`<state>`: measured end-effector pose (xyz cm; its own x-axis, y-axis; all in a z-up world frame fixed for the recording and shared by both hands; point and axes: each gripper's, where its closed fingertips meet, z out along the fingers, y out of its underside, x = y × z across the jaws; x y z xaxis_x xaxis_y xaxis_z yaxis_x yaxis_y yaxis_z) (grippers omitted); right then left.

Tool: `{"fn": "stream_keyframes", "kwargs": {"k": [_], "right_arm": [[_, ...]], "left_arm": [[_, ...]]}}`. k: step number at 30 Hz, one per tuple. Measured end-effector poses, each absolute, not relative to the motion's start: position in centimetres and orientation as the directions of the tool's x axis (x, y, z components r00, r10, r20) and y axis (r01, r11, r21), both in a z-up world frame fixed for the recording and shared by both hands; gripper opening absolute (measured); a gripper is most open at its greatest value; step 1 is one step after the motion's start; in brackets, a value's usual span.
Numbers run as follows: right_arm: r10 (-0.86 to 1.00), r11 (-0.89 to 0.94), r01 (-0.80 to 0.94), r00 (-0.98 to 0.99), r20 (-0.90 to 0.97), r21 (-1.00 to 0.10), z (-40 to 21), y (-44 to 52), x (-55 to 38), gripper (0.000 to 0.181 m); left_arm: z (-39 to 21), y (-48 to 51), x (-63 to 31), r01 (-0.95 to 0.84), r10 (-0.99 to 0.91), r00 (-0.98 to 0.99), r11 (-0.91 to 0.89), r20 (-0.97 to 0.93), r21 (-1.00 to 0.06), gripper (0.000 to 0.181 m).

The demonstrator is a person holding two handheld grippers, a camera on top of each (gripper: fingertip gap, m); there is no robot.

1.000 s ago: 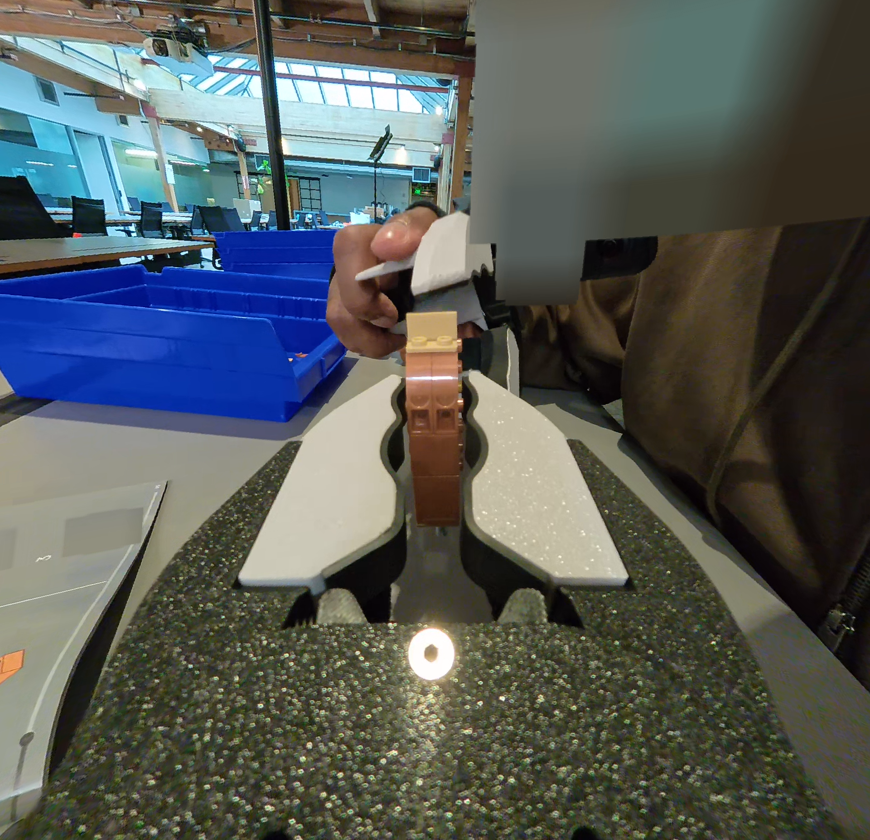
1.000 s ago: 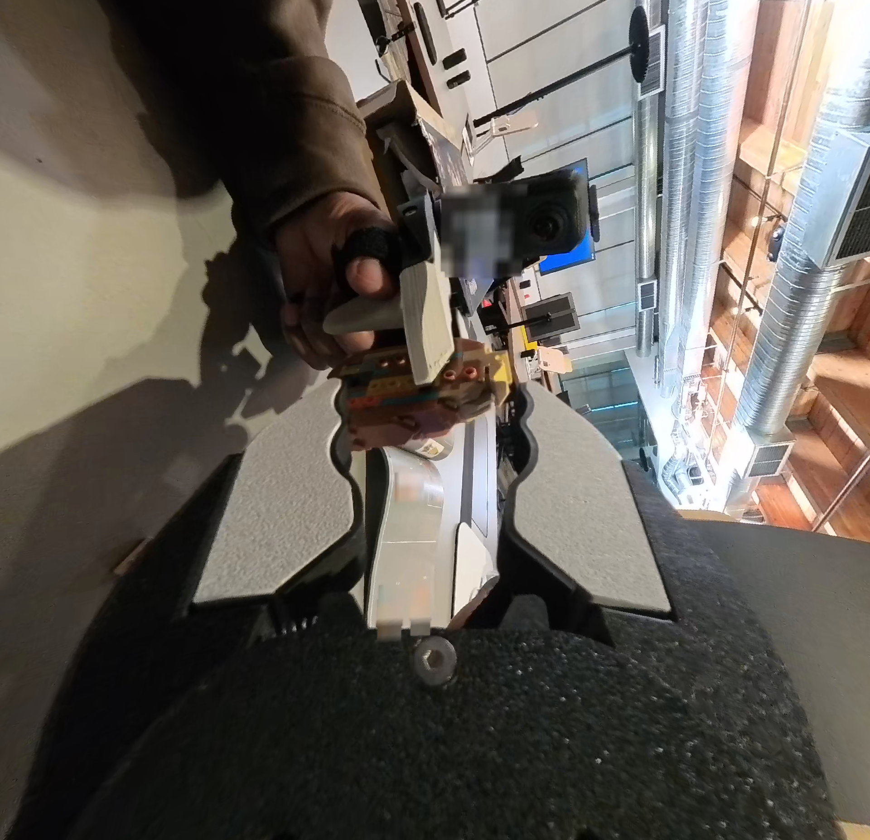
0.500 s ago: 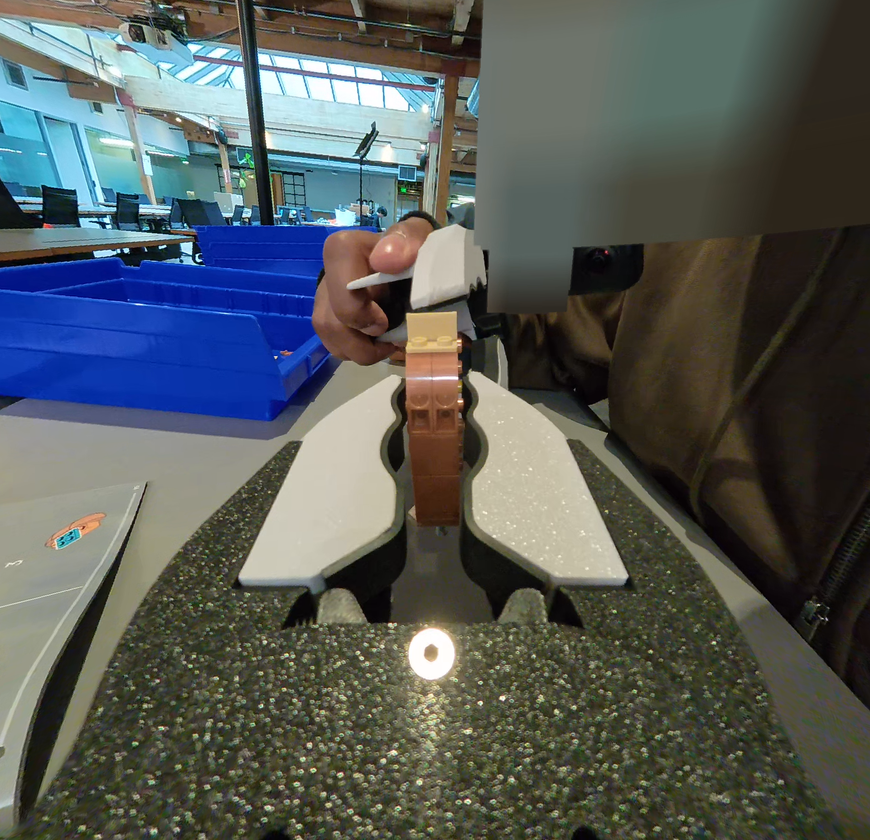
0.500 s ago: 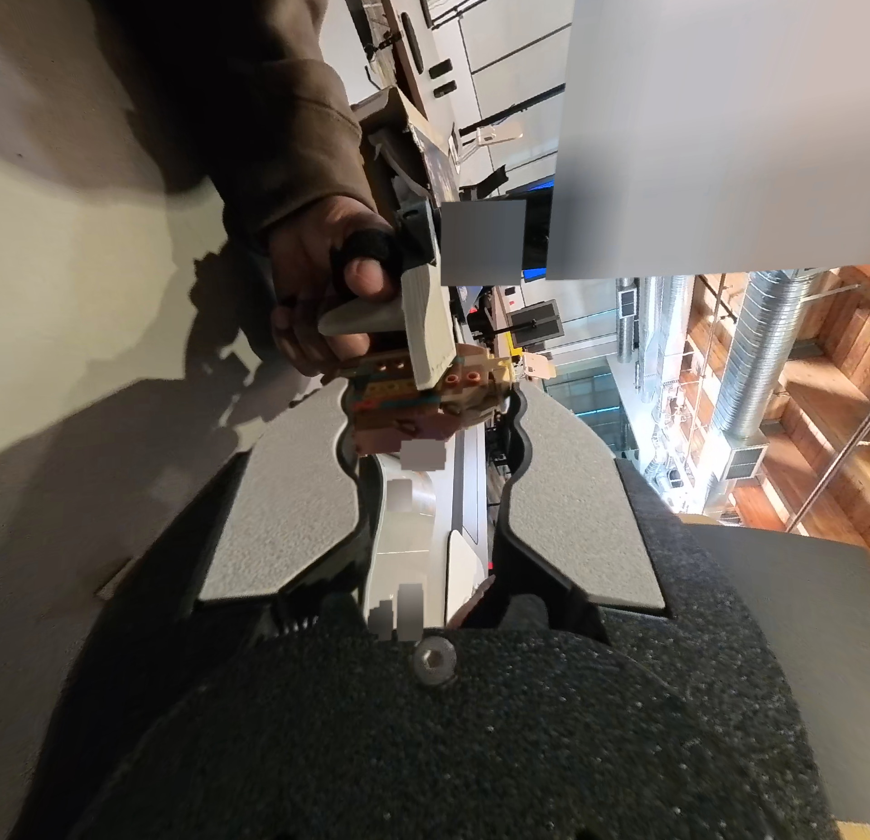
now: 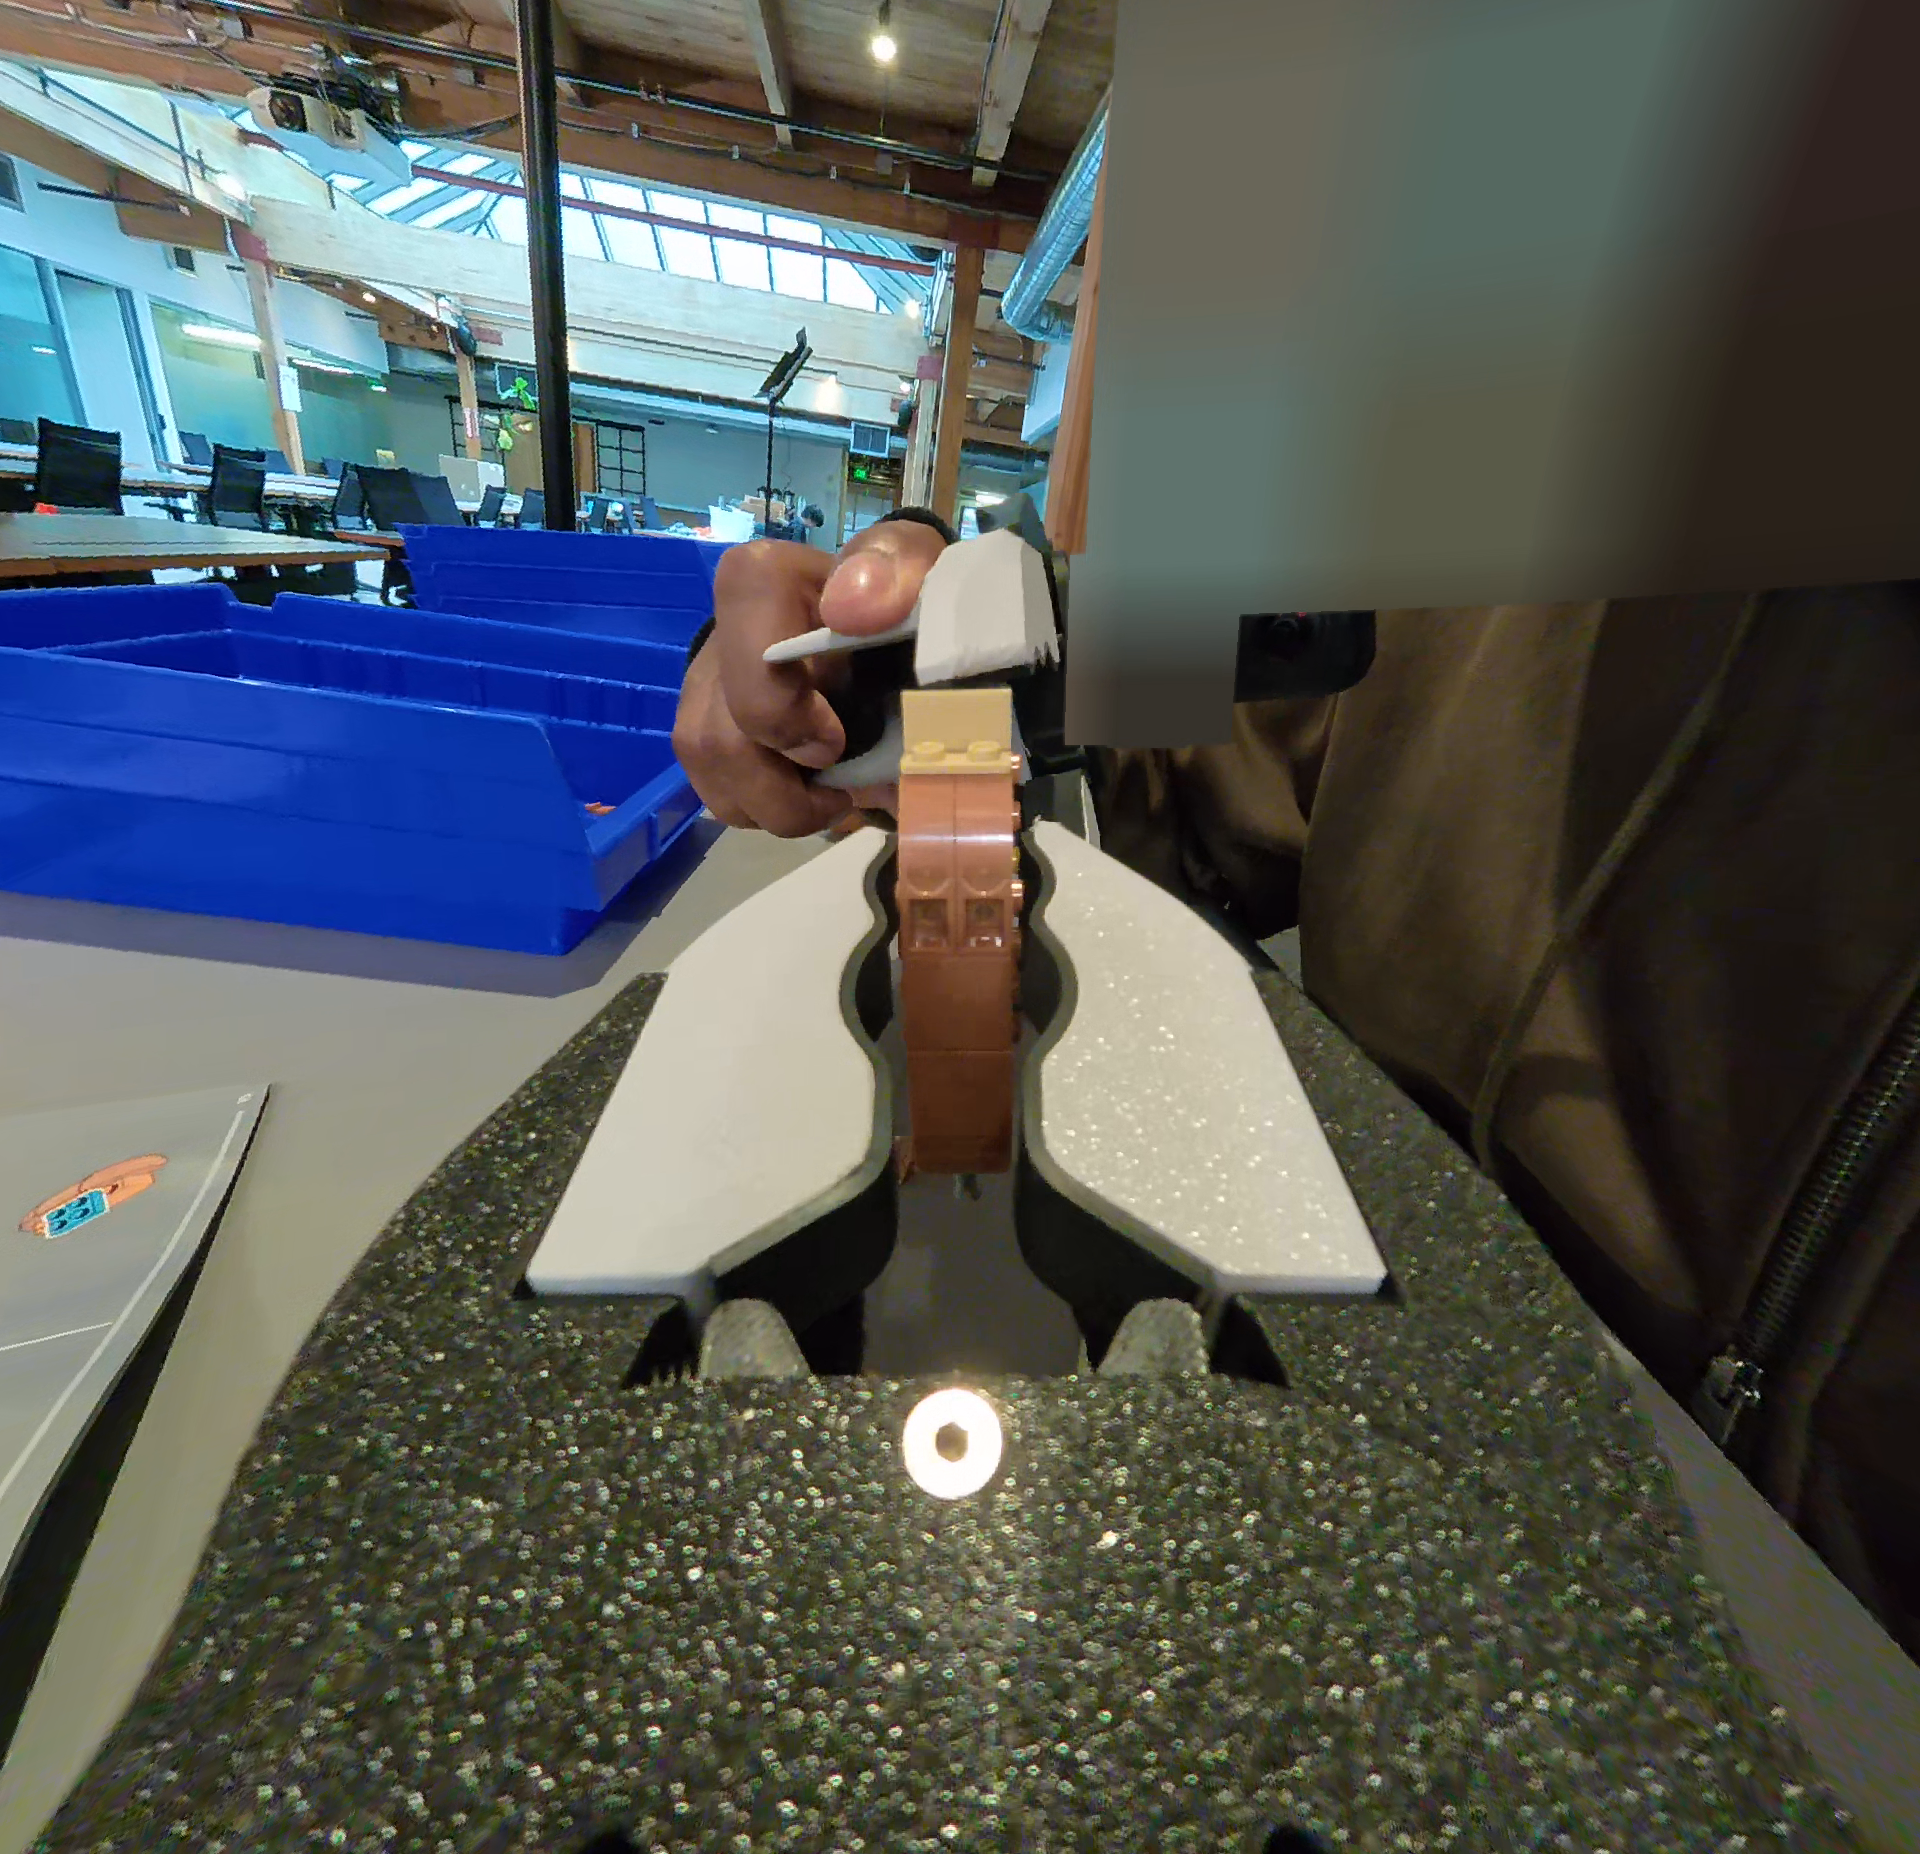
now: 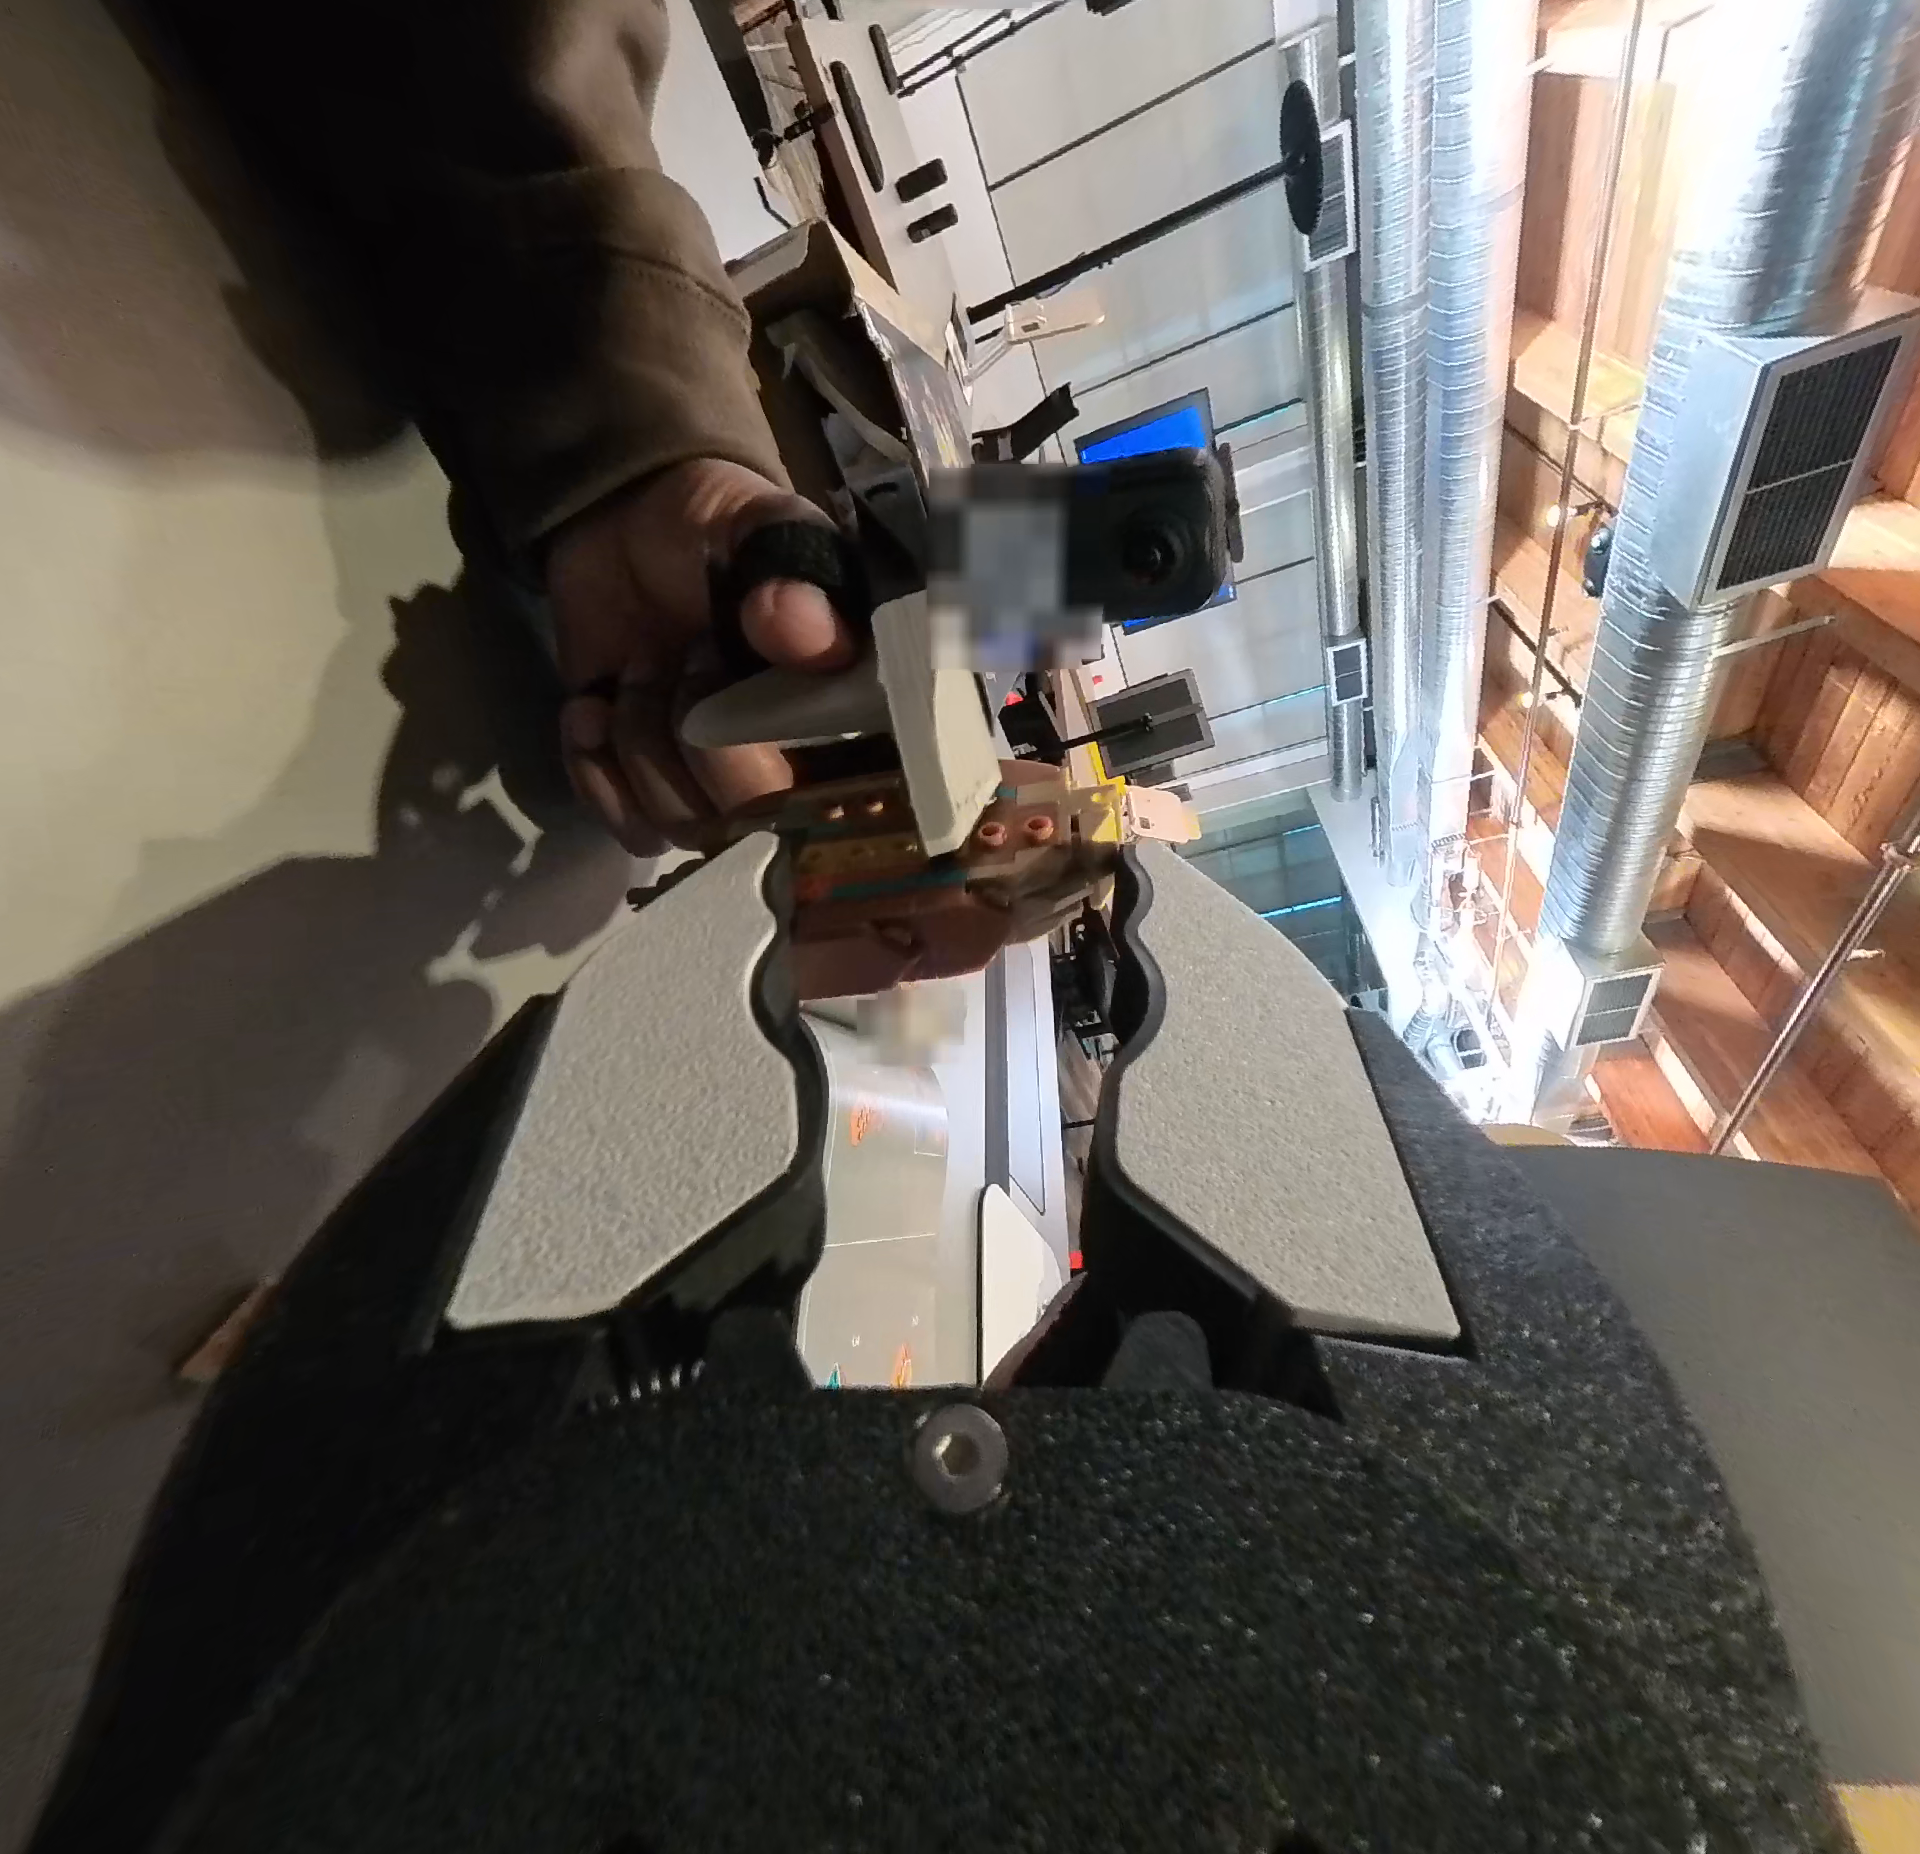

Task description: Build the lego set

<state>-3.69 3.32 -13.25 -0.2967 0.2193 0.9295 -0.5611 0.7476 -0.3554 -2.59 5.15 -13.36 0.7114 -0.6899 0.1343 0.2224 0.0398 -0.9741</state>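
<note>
Between the fingers of the left gripper (image 5: 956, 869) stands a brown lego build (image 5: 956, 983), clamped on both sides and capped by a tan plate (image 5: 956, 734). Just beyond it the right gripper (image 5: 940, 708) reaches in, a hand (image 5: 764, 708) on its trigger. From the right wrist view that gripper (image 6: 951, 869) is spread wide, its tips flanking the build (image 6: 914, 900) (whether they touch it I cannot tell). Blue bins (image 5: 312, 755) sit far left on the grey table (image 5: 364, 1035); a booklet (image 5: 94, 1274) lies near left.
</note>
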Motion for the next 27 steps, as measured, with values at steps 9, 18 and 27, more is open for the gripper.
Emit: {"fn": "stream_keyframes", "kwargs": {"k": [9,18,27], "right_arm": [[0.276,0.724,-0.575,-0.265,0.924,-0.381,-12.2,3.3,-3.6,0.038],[0.272,0.741,-0.563,-0.248,0.93,-0.367,-12.0,3.3,-3.7,0.039],[0.289,0.76,-0.531,-0.24,0.927,-0.374,-11.9,3.2,-4.0,0.041]], "left_arm": [[-13.2,5.2,-2.6,0.252,-0.69,0.706,0.038,0.157,-0.967,0.021],[-12.9,5.2,-2.7,0.285,-0.691,0.701,0.043,0.178,-0.957,0.021],[-12.6,5.1,-2.9,0.296,-0.686,0.707,0.066,0.172,-0.953,0.021]]}}
